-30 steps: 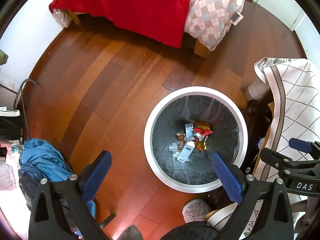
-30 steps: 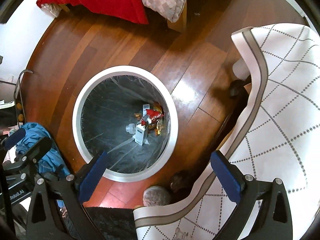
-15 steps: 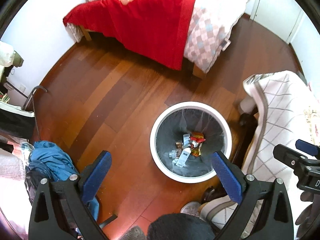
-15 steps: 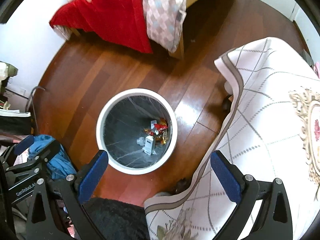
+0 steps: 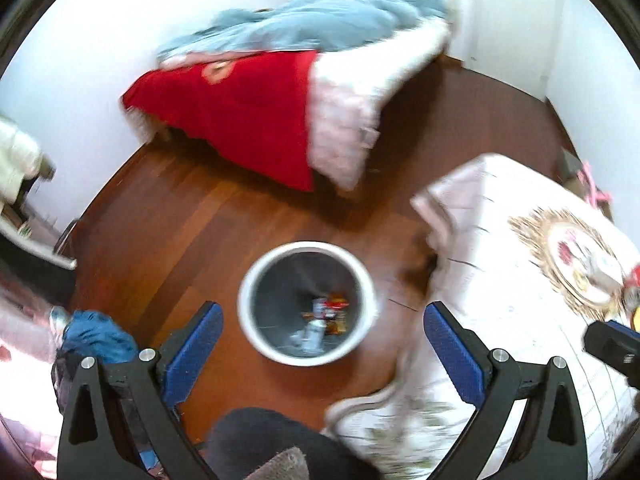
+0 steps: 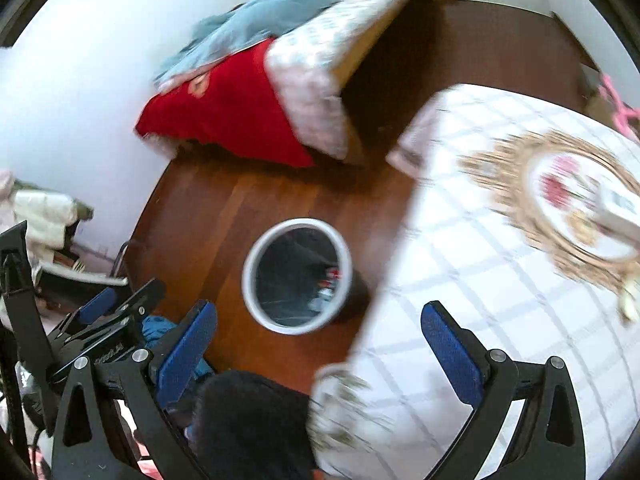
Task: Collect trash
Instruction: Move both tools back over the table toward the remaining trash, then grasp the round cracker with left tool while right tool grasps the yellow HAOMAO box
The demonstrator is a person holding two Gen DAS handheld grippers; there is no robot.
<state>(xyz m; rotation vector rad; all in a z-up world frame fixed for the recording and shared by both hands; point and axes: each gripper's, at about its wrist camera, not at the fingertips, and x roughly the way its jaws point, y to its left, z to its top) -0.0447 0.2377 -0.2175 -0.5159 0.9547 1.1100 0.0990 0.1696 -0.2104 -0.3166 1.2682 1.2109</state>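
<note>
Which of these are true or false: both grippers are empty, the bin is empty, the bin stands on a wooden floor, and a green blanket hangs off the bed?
1. Both grippers are empty: true. The left gripper and the right gripper are open with nothing between their fingers.
2. The bin is empty: false. The white bin holds wrappers and other trash.
3. The bin stands on a wooden floor: true.
4. A green blanket hangs off the bed: false. The blanket is red.
</note>
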